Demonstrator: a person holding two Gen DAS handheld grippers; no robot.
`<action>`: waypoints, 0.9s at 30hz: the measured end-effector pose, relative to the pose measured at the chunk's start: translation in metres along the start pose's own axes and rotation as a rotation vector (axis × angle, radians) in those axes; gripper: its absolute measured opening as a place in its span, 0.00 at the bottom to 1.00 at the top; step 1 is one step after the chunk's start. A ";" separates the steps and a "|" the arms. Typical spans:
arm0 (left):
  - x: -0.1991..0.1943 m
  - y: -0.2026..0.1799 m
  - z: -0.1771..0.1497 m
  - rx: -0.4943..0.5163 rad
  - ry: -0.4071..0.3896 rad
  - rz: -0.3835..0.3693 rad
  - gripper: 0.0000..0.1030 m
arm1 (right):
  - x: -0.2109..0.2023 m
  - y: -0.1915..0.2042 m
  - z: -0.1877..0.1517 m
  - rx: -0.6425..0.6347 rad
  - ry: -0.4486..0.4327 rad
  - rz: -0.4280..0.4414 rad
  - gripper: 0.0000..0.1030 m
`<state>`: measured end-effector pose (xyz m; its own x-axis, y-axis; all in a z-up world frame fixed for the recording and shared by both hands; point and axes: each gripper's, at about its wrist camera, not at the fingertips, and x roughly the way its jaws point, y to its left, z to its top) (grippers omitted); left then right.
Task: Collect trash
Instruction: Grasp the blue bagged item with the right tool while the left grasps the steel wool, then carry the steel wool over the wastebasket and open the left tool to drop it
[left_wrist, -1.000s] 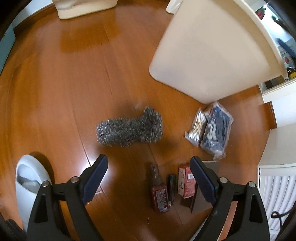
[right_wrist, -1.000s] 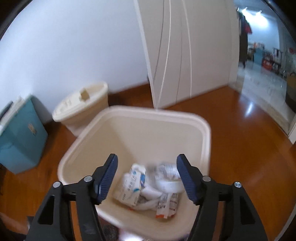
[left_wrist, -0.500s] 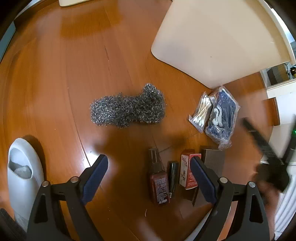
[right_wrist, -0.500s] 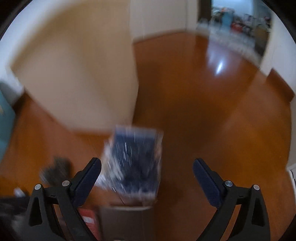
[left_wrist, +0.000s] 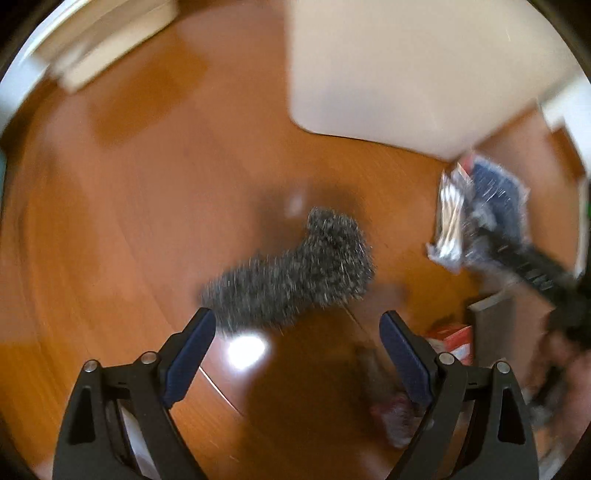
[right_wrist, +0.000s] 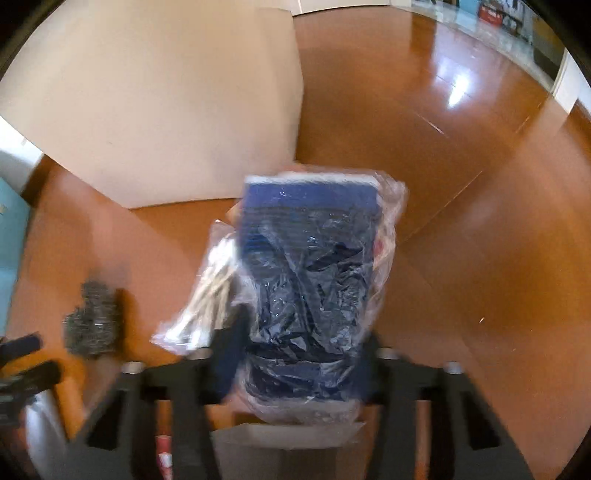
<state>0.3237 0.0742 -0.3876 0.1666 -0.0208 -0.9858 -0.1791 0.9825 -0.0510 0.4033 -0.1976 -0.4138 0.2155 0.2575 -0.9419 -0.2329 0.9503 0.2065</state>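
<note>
Right hand-held gripper (right_wrist: 295, 373) clamped on blue packet (right_wrist: 310, 280) beside bin (right_wrist: 166, 103) corner; left hand-held gripper (left_wrist: 295, 354) spread wide above steel wool (left_wrist: 295, 273), bare floor (left_wrist: 129, 192) leftward.

left gripper (left_wrist: 297, 343): matte black forked arms, triangular cut-outs, navy blue finger pads (left_wrist: 189, 354), silver screw heads at the joints | right gripper (right_wrist: 295, 363): same black frame, silver screws, dark blue pads, all motion-blurred

Glossy orange-brown wooden floor (right_wrist: 480, 184) catching window glare; a teal box (right_wrist: 11, 236) sits at the left edge by the wall.
</note>
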 end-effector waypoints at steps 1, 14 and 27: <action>0.002 -0.007 0.005 0.071 -0.009 0.024 0.88 | -0.006 -0.001 0.000 0.013 -0.009 0.017 0.33; 0.053 -0.027 0.026 0.364 0.129 -0.009 0.76 | -0.105 -0.054 -0.011 0.213 -0.159 0.290 0.32; 0.037 -0.029 0.025 0.317 0.091 -0.048 0.20 | -0.101 -0.033 -0.010 0.237 -0.148 0.264 0.32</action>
<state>0.3595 0.0497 -0.4188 0.0775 -0.0707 -0.9945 0.1397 0.9884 -0.0594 0.3801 -0.2563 -0.3283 0.3156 0.5051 -0.8033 -0.0771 0.8574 0.5088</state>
